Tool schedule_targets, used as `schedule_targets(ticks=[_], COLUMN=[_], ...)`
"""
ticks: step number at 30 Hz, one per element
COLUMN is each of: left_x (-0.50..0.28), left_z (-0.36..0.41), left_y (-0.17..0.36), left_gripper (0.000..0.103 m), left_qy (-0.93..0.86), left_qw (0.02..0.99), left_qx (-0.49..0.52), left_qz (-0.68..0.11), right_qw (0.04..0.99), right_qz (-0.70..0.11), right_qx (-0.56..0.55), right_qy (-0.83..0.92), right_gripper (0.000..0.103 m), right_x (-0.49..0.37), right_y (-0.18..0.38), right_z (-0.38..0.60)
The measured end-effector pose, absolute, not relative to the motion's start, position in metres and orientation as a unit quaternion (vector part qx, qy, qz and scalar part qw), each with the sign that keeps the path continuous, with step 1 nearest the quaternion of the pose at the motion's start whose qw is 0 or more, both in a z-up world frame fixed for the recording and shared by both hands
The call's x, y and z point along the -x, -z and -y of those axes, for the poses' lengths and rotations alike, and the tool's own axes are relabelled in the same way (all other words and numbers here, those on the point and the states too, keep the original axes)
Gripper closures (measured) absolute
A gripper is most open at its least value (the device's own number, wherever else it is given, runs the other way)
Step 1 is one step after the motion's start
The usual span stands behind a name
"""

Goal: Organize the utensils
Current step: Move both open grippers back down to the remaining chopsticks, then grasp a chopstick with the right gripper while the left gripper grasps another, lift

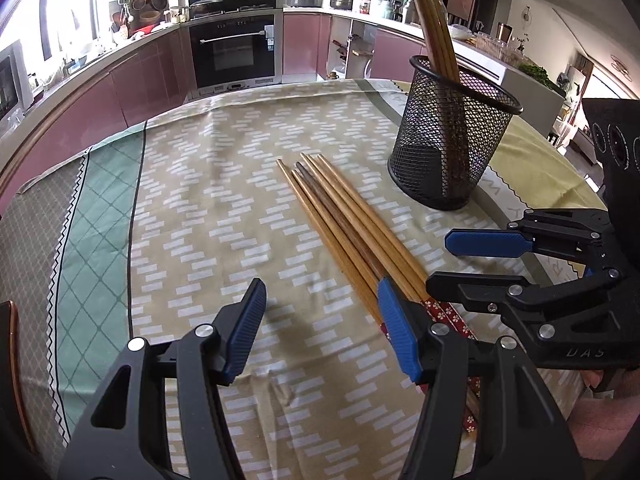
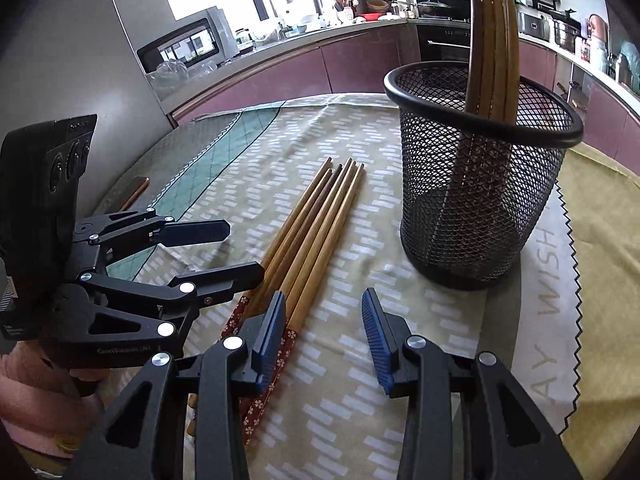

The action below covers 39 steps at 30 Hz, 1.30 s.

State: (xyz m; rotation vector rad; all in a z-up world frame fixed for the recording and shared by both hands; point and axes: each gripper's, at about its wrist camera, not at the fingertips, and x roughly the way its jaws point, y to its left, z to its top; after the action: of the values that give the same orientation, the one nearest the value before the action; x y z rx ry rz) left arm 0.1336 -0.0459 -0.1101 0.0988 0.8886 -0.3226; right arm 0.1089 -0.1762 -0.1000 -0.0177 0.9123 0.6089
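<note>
While we held both grippers low over the tablecloth (image 1: 208, 184), a bundle of loose chopsticks (image 1: 340, 216) lay flat just beside the black mesh holder (image 1: 452, 140), on the side of it nearer our left hand. They were wooden sticks, most of them pale tan and one darker brown, with tapered tips pointing away from us and red flower-patterned wrapping on the near ends. More chopsticks (image 2: 494, 40) of the same wood stood leaning inside the holder, well above its rim.

Our left gripper (image 1: 322, 328) stood with its jaws apart and nothing between them; its right finger (image 1: 398, 334) sat against the near part of the bundle. Our right gripper (image 2: 324, 340) was likewise parted and empty, its left finger (image 2: 270, 342) over the patterned ends. Bare cloth stretched wide beyond the bundle, away from the holder, and the table's far edge lay well behind the holder. A clear strip of cloth separated the holder from the bundle.
</note>
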Motion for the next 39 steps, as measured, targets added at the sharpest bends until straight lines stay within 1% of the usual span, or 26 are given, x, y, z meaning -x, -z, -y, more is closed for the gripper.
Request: schedule_targets(ticks=[8,15,19,25,29,32,34,35,37,39], left_x=[-0.135,-0.134,-0.134,-0.139,-0.144,-0.148,-0.149,-0.15,-0.15,-0.15], left_z=[0.045,0.041,0.039,0.039,0.044,0.046,0.046,0.045,0.044,0.043], left_y=[0.112,0.113,0.113,0.113,0.112,0.113,0.113,0.113,0.114,0.114], left_gripper=[0.045,0.051,0.057,0.063,0.064,0.071,0.082,0.084,0.089,0.09], left_qy=[0.153,0.154,0.155,0.156,0.155,0.153,0.156,0.156,0.154,0.152], left_qw=[0.889,0.888,0.887,0.885,0.885,0.885,0.885,0.885,0.886,0.886], left_qx=[-0.047,-0.05,-0.051,-0.047,-0.053,-0.053,-0.046,-0.043,-0.037,-0.027], left_qz=[-0.429,-0.431,-0.432,-0.435,-0.435,-0.436,-0.437,-0.437,-0.436,-0.437], right_qw=[0.856,0.855,0.855,0.859,0.862,0.865,0.865,0.865,0.864,0.863], right_qz=[-0.432,-0.436,-0.437,-0.435,-0.431,-0.431,-0.432,-0.433,-0.436,-0.438], right_qx=[0.018,0.02,0.028,0.05,0.055,0.043,0.034,0.028,0.012,0.0], right_qy=[-0.283,-0.279,-0.276,-0.266,-0.259,-0.254,-0.252,-0.252,-0.252,-0.253], right_gripper=[0.065,0.069,0.072,0.077,0.08,0.085,0.09,0.093,0.095,0.097], right_x=[-0.109,-0.11,-0.111,-0.116,-0.122,-0.128,-0.129,-0.13,-0.131,-0.132], right_y=[0.101,0.101,0.1,0.1,0.101,0.102,0.102,0.103,0.103,0.104], right_z=[0.173,0.178,0.176,0.166,0.161,0.162,0.165,0.167,0.172,0.176])
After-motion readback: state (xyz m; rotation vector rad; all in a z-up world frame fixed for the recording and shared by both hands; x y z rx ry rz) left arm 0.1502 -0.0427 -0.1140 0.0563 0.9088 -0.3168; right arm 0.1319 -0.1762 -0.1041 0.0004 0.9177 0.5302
